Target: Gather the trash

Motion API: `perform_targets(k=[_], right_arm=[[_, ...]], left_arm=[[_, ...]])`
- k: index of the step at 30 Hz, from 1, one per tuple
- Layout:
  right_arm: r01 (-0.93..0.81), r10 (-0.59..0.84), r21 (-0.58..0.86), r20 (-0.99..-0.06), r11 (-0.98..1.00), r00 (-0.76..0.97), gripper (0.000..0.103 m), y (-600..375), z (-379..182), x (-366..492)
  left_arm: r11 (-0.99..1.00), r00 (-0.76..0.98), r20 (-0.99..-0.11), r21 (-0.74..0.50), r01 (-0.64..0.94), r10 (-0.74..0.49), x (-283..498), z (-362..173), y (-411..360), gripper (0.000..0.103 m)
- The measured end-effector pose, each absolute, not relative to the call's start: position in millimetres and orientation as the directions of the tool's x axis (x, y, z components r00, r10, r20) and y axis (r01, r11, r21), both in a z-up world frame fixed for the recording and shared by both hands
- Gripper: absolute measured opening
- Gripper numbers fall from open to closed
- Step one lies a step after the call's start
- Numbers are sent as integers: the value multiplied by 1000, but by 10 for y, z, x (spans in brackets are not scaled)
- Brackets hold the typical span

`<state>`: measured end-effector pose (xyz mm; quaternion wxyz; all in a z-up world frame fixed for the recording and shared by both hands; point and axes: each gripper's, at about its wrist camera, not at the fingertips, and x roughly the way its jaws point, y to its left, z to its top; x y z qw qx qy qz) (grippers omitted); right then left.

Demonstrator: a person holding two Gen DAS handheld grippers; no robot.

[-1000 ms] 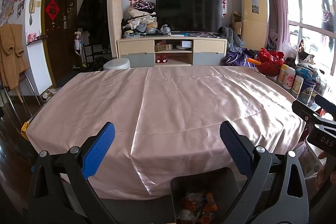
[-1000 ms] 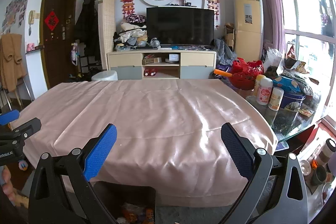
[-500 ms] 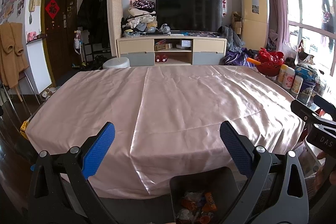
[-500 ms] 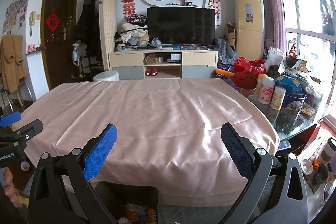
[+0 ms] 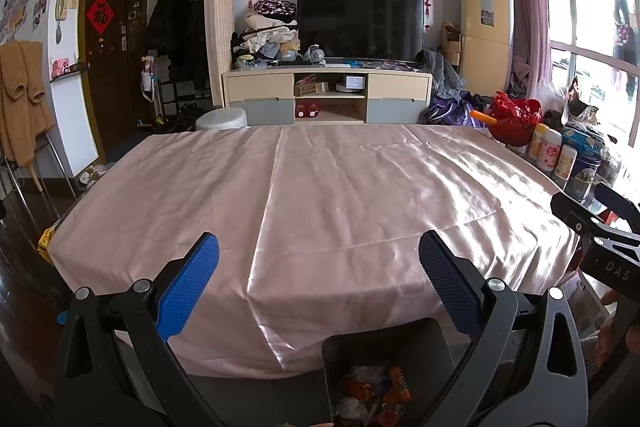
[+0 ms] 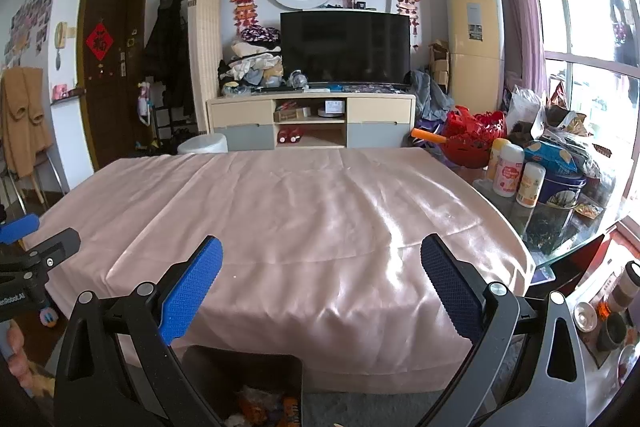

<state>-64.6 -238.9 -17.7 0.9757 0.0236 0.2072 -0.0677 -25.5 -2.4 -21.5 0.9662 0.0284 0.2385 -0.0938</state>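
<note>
The trash (image 5: 376,391) lay in a dark bin (image 5: 384,339) on the floor just in front of the near edge of the tabletop (image 5: 320,195): a jumble of crumpled wrappers, orange, white and clear, heaped in the bottom. From the right wrist view the same bin (image 6: 244,367) stood low and left of centre, its rim close against the hanging edge of the cloth, with wrappers (image 6: 260,407) showing inside.

The left tongs (image 5: 319,279) hung above the bin with the two blue pads spread wide apart and nothing between them. The right tongs (image 6: 321,283) were likewise wide open and held nothing. Each pair showed at the edge of the other's view, the right at the far right of the left camera and the left at the far left of the right camera, with fingers of a hand (image 5: 616,331) wrapped on the right grip.

A shiny pink cloth (image 6: 280,219) covered the tabletop, creased and bare. Along its right side, on uncovered glass, stood white bottles (image 6: 508,171), a blue tin (image 6: 564,183) and a red basket (image 6: 472,139). Beyond the tabletop were a TV (image 5: 360,23) on a low cabinet (image 5: 328,99), a dark door (image 5: 112,39) to the left, and a bright window (image 6: 588,27) to the right.
</note>
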Motion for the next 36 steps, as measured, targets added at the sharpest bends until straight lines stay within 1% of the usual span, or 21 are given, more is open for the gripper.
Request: perform_targets(k=[23, 32, 36], right_arm=[[148, -124, 26, -407, 989, 905, 100, -2325, -148, -683], [153, -130, 24, -409, 988, 903, 100, -2346, -161, -682], [161, -138, 21, -412, 987, 901, 100, -2369, -181, -690]], left_arm=[[980, 866, -470, 11, 199, -171, -270, -218, -65, 95], [982, 869, -473, 31, 184, -148, -278, -206, -120, 95], [984, 859, -492, 23, 176, -142, -245, -232, -126, 95]])
